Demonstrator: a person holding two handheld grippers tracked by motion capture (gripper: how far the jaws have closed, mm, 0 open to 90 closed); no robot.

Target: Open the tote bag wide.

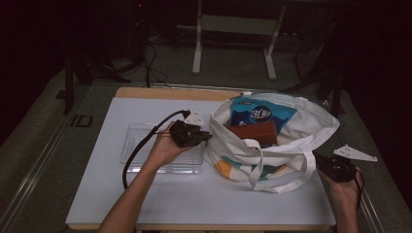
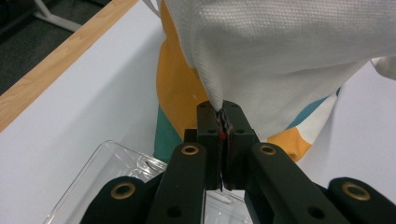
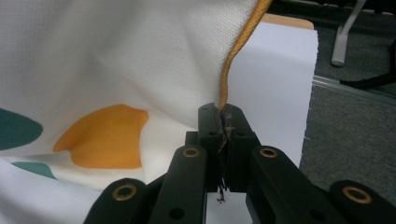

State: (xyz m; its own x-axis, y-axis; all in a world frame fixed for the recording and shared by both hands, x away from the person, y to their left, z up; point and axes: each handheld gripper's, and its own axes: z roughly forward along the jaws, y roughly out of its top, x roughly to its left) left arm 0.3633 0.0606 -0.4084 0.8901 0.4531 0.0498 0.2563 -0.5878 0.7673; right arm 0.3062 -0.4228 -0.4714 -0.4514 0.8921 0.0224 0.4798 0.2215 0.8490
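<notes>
blue packet (image 1: 261, 114) marked "30", tote bag (image 1: 291, 145)

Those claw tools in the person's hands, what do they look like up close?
Each claw has two flat black jaws on thick black arms studded with brass-ringed holes. A black cable loops from the left claw. A pale three-cornered plate tops the right claw. The forearms are bare, no sleeves.

Dim lab: white worktable (image 1: 145, 194), metal bench frame (image 1: 233, 29), floor cables (image 1: 150, 58).
</notes>
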